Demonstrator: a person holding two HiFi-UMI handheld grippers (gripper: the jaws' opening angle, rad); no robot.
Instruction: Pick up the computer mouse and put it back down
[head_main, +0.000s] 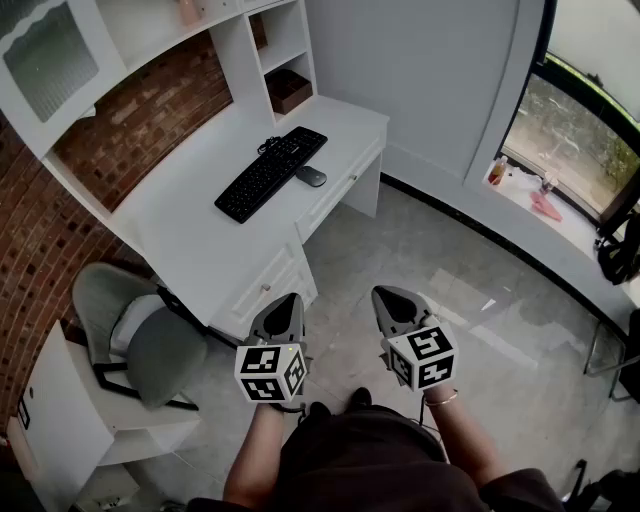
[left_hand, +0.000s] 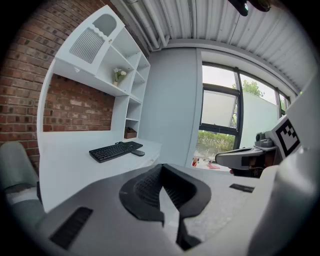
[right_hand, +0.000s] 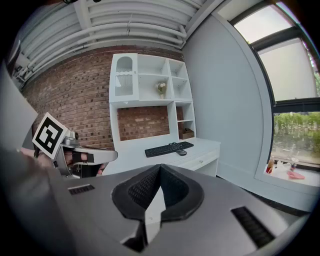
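A dark computer mouse (head_main: 311, 176) lies on the white desk (head_main: 200, 235), just right of a black keyboard (head_main: 270, 172). Both sit far ahead of the grippers. In the left gripper view the mouse (left_hand: 138, 153) is small beside the keyboard (left_hand: 116, 150); the right gripper view shows the mouse (right_hand: 181, 152) the same way. My left gripper (head_main: 286, 300) and right gripper (head_main: 392, 296) are held side by side over the floor, near the desk's front corner. Each has its jaws together with nothing between them, as the left gripper (left_hand: 161, 172) and right gripper (right_hand: 160, 170) show in their own views.
A grey office chair (head_main: 150, 340) stands at the desk's left end, beside a white cabinet (head_main: 70, 420). White shelves (head_main: 265, 40) with a brown box (head_main: 289, 90) rise above the desk against a brick wall. A window sill (head_main: 535, 205) with small items runs along the right.
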